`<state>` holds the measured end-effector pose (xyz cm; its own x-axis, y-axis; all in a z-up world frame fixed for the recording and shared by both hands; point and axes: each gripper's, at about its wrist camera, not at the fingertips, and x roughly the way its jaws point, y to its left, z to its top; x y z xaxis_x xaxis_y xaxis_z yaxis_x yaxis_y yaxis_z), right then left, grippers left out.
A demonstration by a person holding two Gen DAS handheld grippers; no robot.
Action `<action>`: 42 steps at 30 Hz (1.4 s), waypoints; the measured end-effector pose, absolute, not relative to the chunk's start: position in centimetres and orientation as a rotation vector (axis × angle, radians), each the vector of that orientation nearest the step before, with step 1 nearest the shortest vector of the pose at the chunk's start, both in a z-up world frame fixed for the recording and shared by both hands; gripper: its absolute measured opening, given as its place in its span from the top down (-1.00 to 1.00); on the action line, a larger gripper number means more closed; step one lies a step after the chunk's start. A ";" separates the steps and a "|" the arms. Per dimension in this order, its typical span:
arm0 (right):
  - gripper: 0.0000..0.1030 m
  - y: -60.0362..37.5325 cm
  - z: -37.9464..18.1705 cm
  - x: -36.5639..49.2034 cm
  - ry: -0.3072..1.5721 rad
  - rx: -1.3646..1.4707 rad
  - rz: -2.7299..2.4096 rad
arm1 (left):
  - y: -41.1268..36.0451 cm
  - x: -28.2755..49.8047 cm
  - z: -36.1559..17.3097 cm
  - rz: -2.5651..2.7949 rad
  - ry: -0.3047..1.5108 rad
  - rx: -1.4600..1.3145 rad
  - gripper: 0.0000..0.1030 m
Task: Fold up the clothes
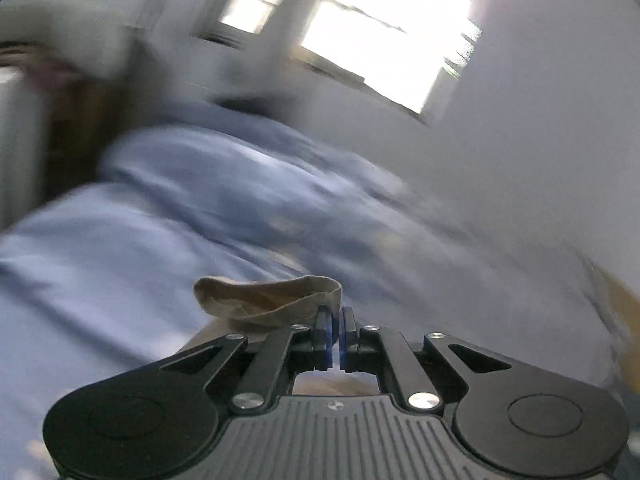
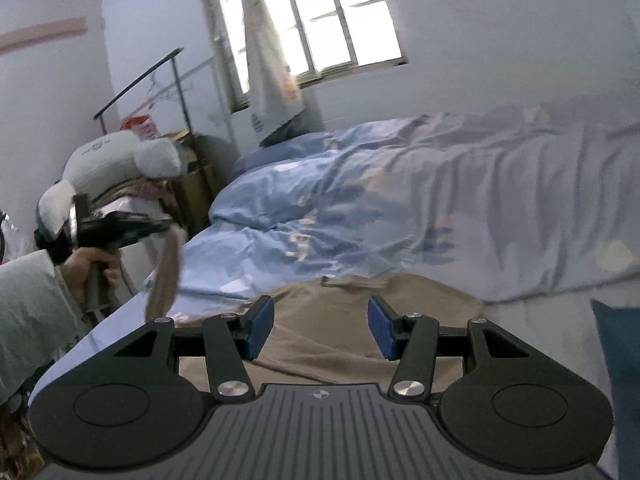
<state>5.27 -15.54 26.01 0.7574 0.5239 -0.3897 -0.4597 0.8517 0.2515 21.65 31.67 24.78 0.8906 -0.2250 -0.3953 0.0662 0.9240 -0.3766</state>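
My left gripper (image 1: 336, 322) is pinching the tan garment (image 2: 340, 320) lying at the bed's (image 2: 540, 320) near edge; my right gripper (image 2: 322, 328) is hanging spread, beneath the window (image 2: 320, 20).

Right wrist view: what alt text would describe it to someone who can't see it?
An open right gripper hovers over a tan garment spread on a bed with a rumpled blue duvet. At left, a hand holds the left gripper, a strip of the tan cloth hanging from its fingers. A bright window is behind.
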 end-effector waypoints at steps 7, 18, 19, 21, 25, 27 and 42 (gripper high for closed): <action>-0.09 -22.7 22.5 2.8 0.473 0.290 0.454 | 12.0 26.7 19.6 -0.413 0.661 -0.165 1.00; -0.15 -28.6 16.5 1.0 0.515 0.512 0.479 | 1.5 27.0 16.5 -0.484 0.672 -0.096 1.00; -0.18 -29.0 15.9 1.0 0.517 0.522 0.480 | 0.6 27.0 16.3 -0.502 0.669 -0.094 1.00; -0.19 -29.3 14.8 1.2 0.528 0.540 0.475 | -1.7 26.4 13.9 -0.506 0.712 -0.050 1.00; -0.19 -29.5 13.3 1.5 0.562 0.572 0.492 | -5.8 25.2 6.6 -0.479 0.850 0.082 1.00; -0.19 -29.6 13.2 1.3 0.563 0.573 0.513 | -6.4 24.4 4.9 -0.464 0.847 0.090 1.00; -0.19 -29.9 12.0 0.9 0.587 0.556 0.519 | -7.8 22.4 4.9 -0.494 0.858 0.157 0.68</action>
<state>0.88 -29.88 11.97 0.7162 0.5935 -0.3671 -0.2915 0.7324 0.6154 22.42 -7.79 4.87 0.5497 -0.3529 -0.7572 0.4770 0.8767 -0.0622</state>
